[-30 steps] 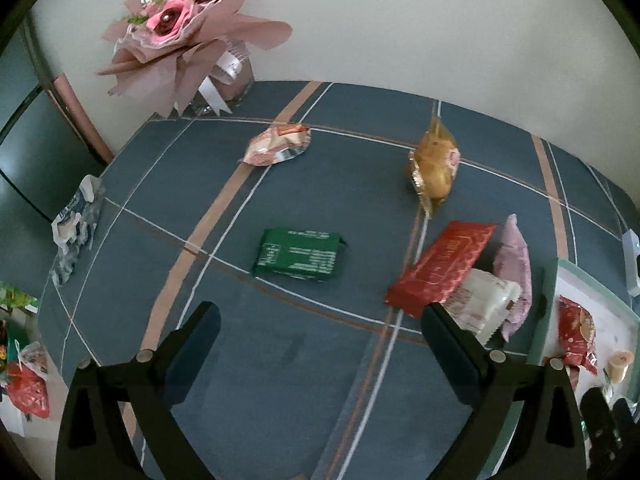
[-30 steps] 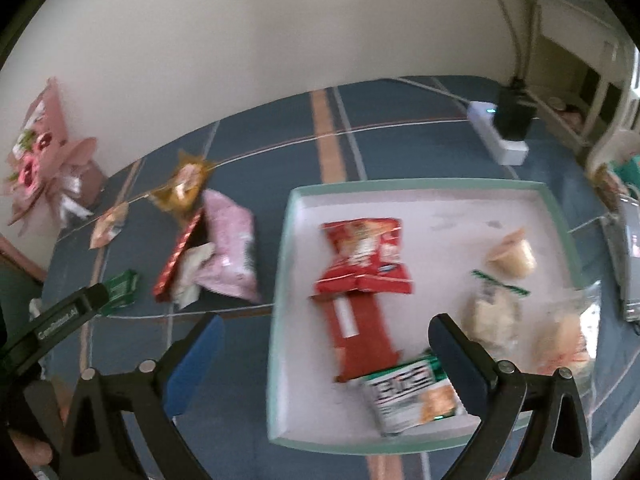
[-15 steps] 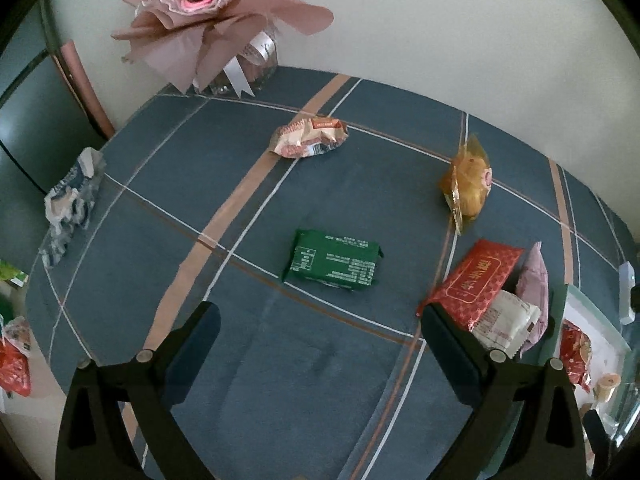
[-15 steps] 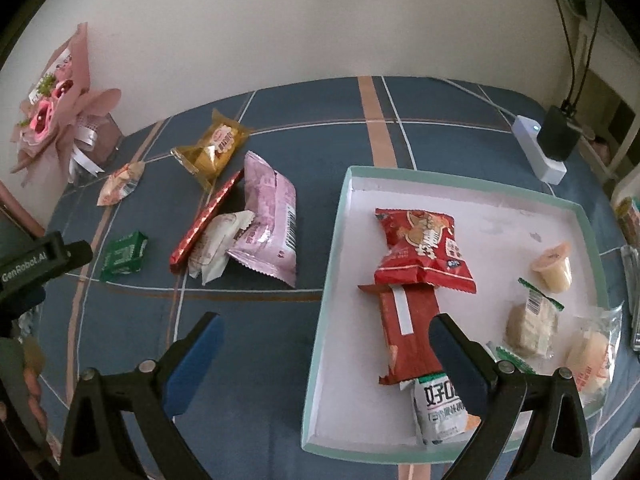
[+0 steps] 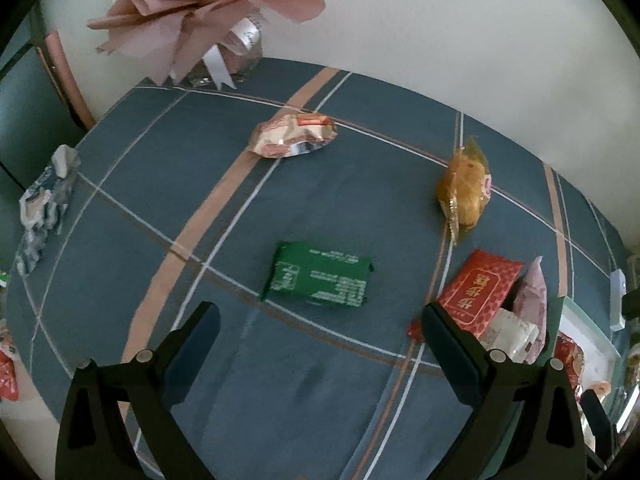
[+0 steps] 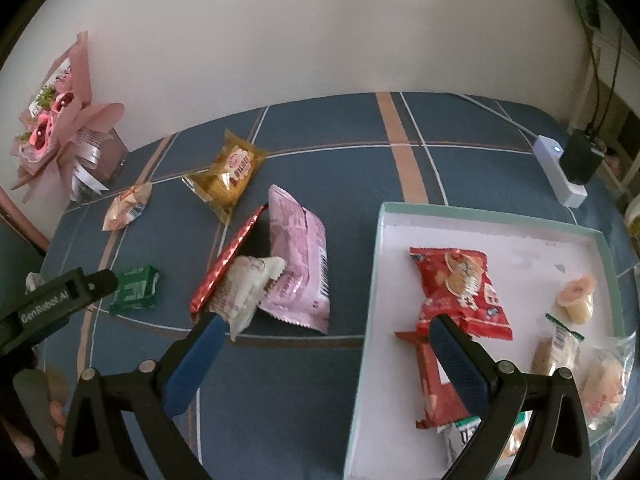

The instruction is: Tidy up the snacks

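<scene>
My left gripper (image 5: 320, 316) is open, hovering just short of a green snack packet (image 5: 318, 280) on the blue plaid cloth. Farther off lie a crumpled pale packet (image 5: 294, 140), a gold-wrapped cake (image 5: 466, 190), a red packet (image 5: 476, 292), a white packet (image 5: 514, 330) and a pink packet (image 5: 532, 300). My right gripper (image 6: 324, 330) is open above the tray's left edge. The pale green tray (image 6: 378, 240) holds a red bag (image 6: 460, 284), a red bar (image 6: 434, 380), a jelly cup (image 6: 576, 300) and other small packets. The pink packet (image 6: 298, 264) and white packet (image 6: 250, 288) lie left of the tray.
A pink bouquet (image 5: 192, 12) stands at the far left corner by the wall. A crumpled blue-white wrapper (image 5: 44, 204) lies at the left edge. A white power strip with a black adapter (image 6: 568, 168) sits behind the tray. The other gripper's arm (image 6: 56, 304) shows at left.
My left gripper has moved forward and left toward the green packet, which now sits larger between its fingers. My right gripper has swung left from over the tray toward its left edge.
</scene>
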Available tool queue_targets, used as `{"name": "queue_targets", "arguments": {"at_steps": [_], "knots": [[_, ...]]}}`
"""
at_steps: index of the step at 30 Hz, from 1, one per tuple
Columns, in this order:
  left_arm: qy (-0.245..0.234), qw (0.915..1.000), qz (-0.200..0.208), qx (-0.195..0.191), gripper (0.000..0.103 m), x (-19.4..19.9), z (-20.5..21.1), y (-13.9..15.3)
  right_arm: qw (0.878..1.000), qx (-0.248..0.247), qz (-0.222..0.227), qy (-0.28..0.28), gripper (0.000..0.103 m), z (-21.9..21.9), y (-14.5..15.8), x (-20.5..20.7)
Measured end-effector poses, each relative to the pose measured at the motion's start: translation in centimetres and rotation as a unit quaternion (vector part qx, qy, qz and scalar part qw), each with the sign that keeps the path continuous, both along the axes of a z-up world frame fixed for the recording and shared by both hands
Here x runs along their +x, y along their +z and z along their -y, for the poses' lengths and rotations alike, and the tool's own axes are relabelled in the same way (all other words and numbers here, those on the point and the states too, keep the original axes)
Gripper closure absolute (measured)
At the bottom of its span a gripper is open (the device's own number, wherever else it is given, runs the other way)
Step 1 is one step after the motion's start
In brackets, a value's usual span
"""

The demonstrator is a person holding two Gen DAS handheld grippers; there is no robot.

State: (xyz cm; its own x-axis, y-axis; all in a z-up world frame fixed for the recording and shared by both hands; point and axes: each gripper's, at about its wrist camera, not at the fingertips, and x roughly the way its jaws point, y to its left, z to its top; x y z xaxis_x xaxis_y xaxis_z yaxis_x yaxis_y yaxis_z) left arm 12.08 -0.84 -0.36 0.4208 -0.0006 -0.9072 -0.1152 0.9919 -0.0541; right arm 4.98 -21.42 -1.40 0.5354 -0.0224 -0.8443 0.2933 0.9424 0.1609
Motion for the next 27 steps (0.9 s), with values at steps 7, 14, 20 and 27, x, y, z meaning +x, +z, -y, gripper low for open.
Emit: {"name": "queue_targets", "arguments": {"at_steps": [7,14,20,27], "knots": [[-0.024,0.9979,0.010,-0.059,0.003,1.1,1.4,-0.7,0.999,0.029,0.004,-0.019,0.003,1.1,-0.1,1.8],[-0.062,0.9914,-0.003,-0.116,0.003,2.5,3.2,-2.2,0.997,0.079,0.005,-0.019,0.025,2.2,-1.3,4.0],[-0.080,0.9857,-0.026,-0.146,0.004,3.6,4.8,-4.4,0.995,0.102,-0.006,-0.021,0.042,2.8,-3.1,4.9],[-0.098,0.9802,-0.036,-0.168,0.006,4.7,6.1,-5.4,0.991,0.134,-0.003,-0.026,0.051,3.6,-4.4,5.6]]}}
